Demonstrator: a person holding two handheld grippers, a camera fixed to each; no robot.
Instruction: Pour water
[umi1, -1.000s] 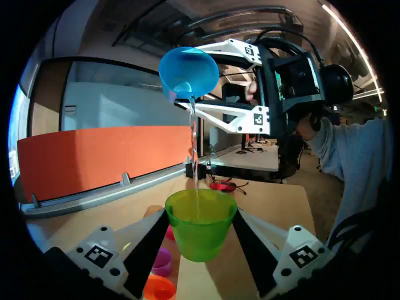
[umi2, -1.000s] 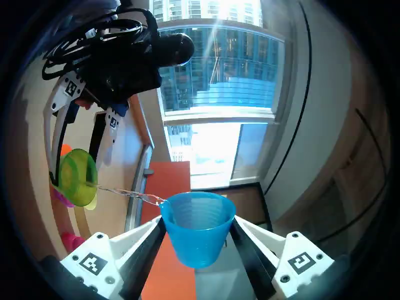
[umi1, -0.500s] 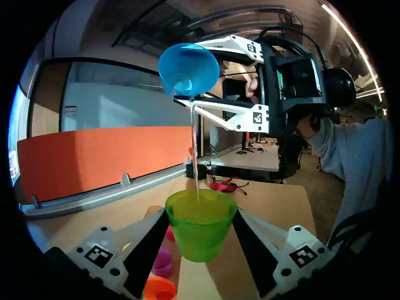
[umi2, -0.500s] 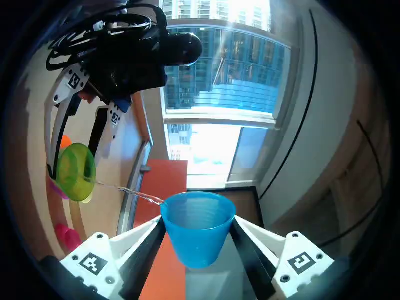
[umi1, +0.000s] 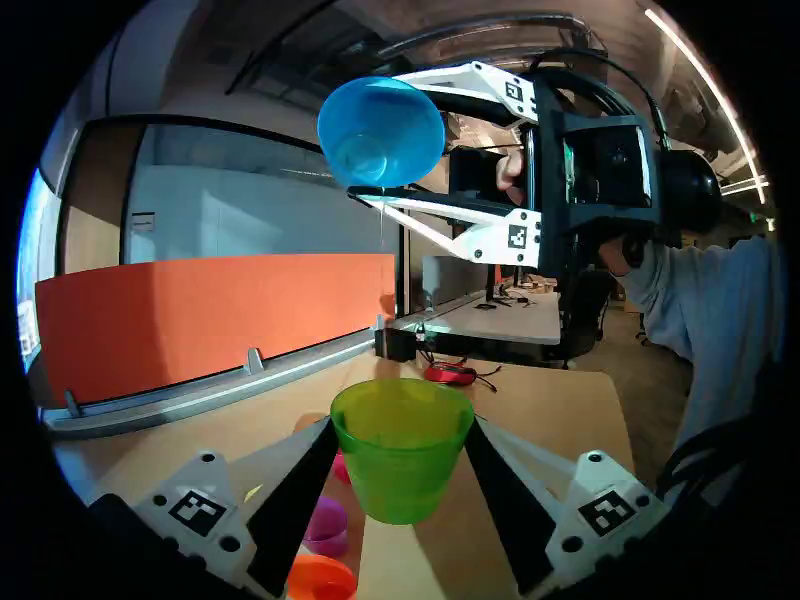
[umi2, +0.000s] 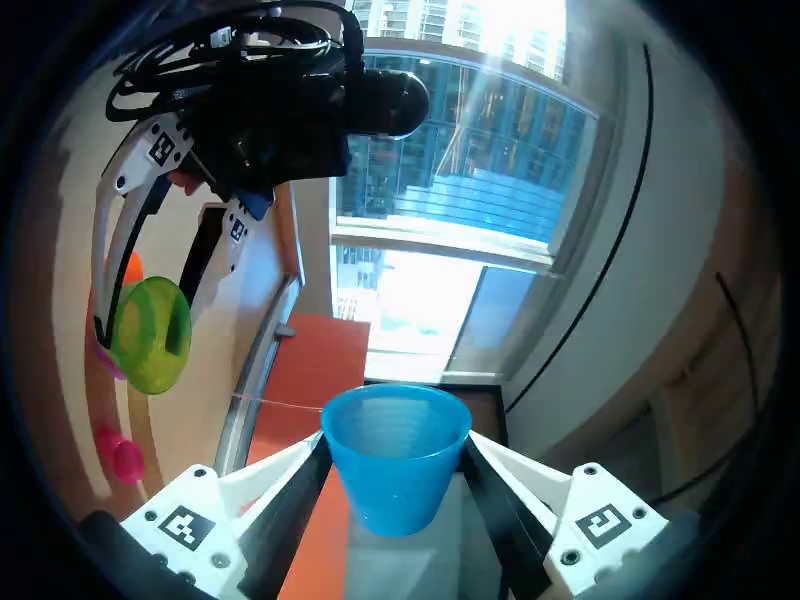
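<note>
Pouring at the counter: the left tongs (umi1: 400, 432) clamped a green cup (umi1: 400, 470) upright between both fingers, over the wooden counter (umi1: 560, 400). High above it, the right tongs (umi1: 378, 135) gripped a blue cup (umi1: 380, 125) tipped on its side, mouth toward the camera. A thin thread of water (umi1: 381, 215) hung from its lower rim. A person's grey sleeve (umi1: 715, 300) showed behind that tool. In the right gripper view the blue cup sat pinched between the white fingers, with the green cup off to the left. A purple cup (umi1: 325, 520) and an orange cup (umi1: 320, 578) stood on the counter beside the left finger, and an orange partition (umi1: 200, 310) ran behind.
</note>
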